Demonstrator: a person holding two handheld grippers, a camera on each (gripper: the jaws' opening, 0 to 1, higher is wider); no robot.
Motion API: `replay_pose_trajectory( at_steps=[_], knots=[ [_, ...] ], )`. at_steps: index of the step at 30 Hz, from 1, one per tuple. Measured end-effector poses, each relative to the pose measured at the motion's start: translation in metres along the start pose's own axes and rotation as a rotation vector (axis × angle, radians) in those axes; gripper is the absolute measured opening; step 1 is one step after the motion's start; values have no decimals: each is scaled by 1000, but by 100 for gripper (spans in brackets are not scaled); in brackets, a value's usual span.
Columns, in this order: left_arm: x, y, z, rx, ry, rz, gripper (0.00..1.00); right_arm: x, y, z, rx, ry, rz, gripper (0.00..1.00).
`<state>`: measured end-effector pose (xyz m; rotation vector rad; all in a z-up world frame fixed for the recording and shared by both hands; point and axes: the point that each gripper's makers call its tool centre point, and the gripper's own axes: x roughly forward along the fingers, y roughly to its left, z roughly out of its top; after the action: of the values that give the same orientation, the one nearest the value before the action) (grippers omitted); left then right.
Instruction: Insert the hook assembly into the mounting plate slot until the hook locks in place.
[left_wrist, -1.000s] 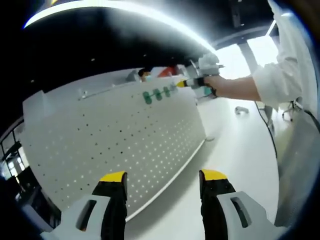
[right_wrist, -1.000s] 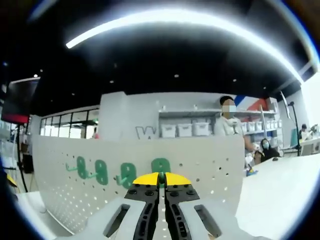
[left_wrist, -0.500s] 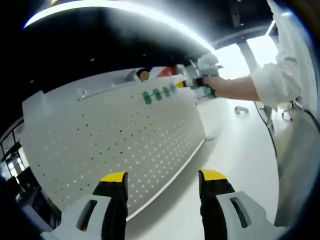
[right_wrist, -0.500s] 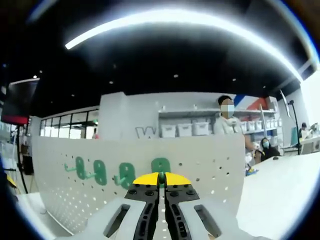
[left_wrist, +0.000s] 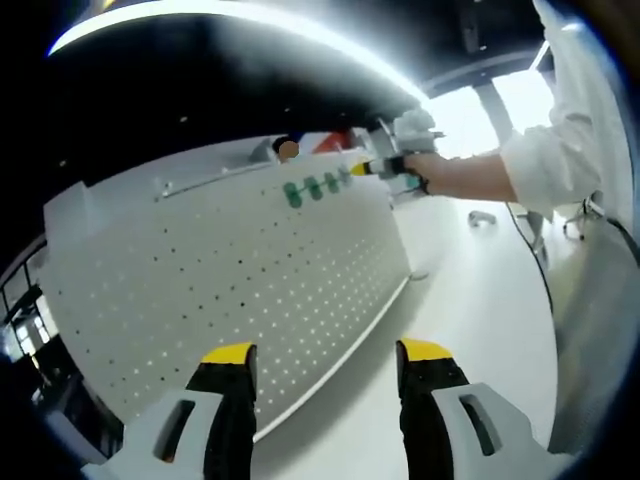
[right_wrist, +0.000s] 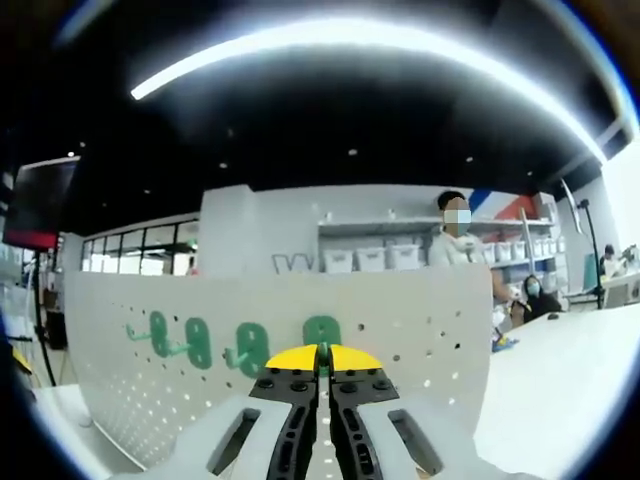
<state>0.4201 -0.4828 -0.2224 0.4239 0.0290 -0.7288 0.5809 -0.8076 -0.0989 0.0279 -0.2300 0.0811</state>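
White perforated metal makes up the pegboard (left_wrist: 230, 280), which stands upright on a white counter (left_wrist: 470, 330) and serves as the mounting plate. Near its top edge sits a short row of green hooks (left_wrist: 315, 187); in the right gripper view they show as four green oval backplates (right_wrist: 240, 345), the left ones with small prongs jutting toward the camera.

The right gripper (right_wrist: 320, 352) has its yellow-tipped jaws pressed together, and a thin sliver of green sits in the seam between the tips. That is probably the hook being seated, but too little of it shows to say so firmly. The tips sit right at the board, just under the rightmost green backplate, which suits pushing a hook into its slot. In the left gripper view the same tool (left_wrist: 362, 168) appears at the board's upper right corner, held by a person's hand (left_wrist: 420, 170) in a white sleeve, close to the row of hooks.

The left gripper (left_wrist: 325, 355) has its jaws spread wide apart with nothing between them. It hangs low in front of the board's bottom edge, well clear of the hooks, likely kept back so the whole board stays in sight.

On the wall behind the board a large letter "W" (right_wrist: 290, 263) can be read, and no other writing is legible.
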Motion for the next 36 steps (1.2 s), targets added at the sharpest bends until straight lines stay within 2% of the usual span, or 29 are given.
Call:
replay_pose_trajectory(
  at_steps=[19,25,28,36],
  knots=[
    [-1,1,1,2,0,3,58,0,3,-4,-42,11,1,0],
    [-1,1,1,1,1,1,58,1,3,-4,-84,15,2,1],
    [-1,0,1,1,1,0,58,0,1,-4,-77,14,-3,8],
    [1,-2,2,-1,-4,-5,58,-3,-3,-4,-107,22,-6,12]
  ],
)
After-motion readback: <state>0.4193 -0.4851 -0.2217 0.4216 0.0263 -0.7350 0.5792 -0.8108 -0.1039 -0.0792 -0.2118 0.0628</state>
